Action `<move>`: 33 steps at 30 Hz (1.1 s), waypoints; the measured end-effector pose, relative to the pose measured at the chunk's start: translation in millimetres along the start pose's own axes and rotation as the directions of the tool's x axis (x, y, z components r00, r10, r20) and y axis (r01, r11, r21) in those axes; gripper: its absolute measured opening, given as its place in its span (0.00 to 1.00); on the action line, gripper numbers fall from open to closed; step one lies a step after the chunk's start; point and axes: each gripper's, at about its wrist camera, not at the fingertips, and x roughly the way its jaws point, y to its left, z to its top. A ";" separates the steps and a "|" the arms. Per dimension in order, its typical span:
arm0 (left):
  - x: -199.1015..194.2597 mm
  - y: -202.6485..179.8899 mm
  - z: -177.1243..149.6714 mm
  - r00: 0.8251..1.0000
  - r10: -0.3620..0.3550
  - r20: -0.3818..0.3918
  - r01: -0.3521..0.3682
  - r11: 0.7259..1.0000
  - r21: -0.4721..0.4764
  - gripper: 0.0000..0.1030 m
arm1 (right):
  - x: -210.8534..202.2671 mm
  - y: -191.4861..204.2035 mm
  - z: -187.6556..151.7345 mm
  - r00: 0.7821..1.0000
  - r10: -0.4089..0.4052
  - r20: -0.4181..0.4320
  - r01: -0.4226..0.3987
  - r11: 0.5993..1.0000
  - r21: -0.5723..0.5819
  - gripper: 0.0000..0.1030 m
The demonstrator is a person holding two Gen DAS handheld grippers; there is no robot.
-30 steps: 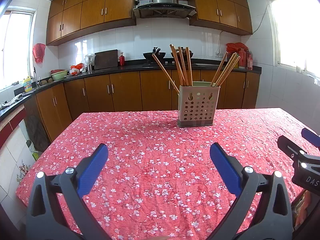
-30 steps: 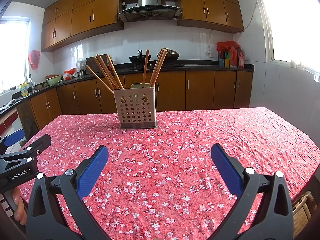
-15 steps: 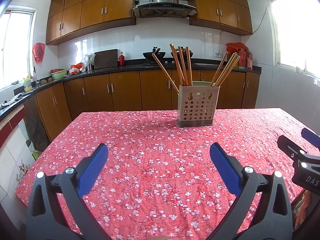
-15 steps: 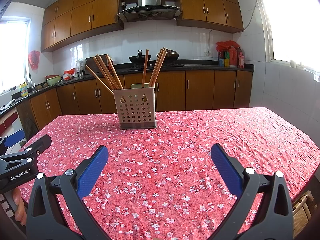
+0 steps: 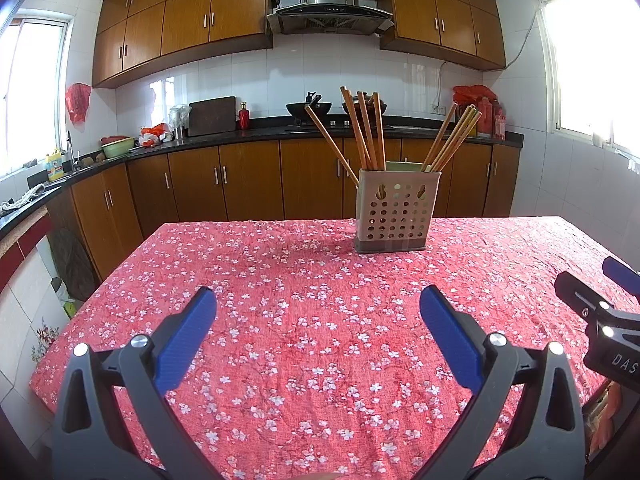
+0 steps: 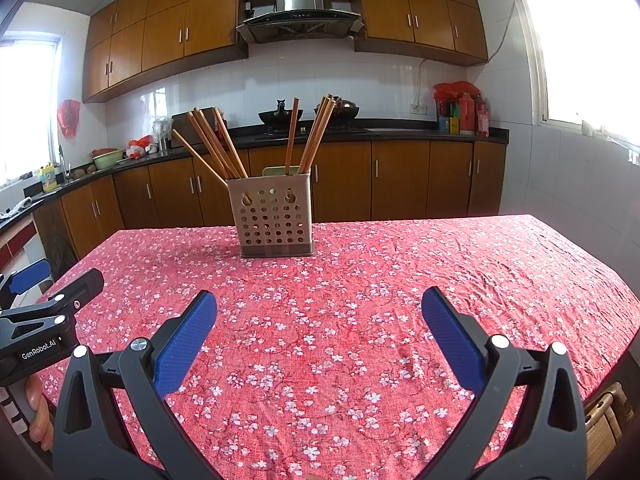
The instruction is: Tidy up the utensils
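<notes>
Long brown wooden chopsticks stand fanned in perforated beige plastic holder at far side of red floral tablecloth; likely light, stiff, smooth (apt to roll); pinch mid-shaft; divider inside unclear; left gripper, right gripper both spread wide, empty.

Sunlit kitchen, wooden cabinets, white tiles

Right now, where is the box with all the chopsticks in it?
The chopstick holder stands on the red flowered tablecloth near the table's far edge, right of centre in the left wrist view and left of centre in the right wrist view.
</notes>
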 end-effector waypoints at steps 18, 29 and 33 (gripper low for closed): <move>3.0 -0.1 0.2 1.000 0.000 -0.008 0.000 1.000 -0.007 0.96 | 2.3 0.6 -2.0 1.000 0.001 -0.004 -0.001 1.000 0.000 0.98; 3.2 -1.6 -1.5 1.000 0.005 -0.011 -0.005 1.000 -0.014 0.96 | 4.3 0.7 -3.9 1.000 0.003 -0.007 -0.003 1.000 0.000 0.98; 4.8 -1.3 -1.3 1.000 0.008 -0.016 -0.009 1.000 -0.022 0.96 | 5.3 1.3 -6.1 1.000 0.003 -0.008 -0.003 1.000 0.000 0.98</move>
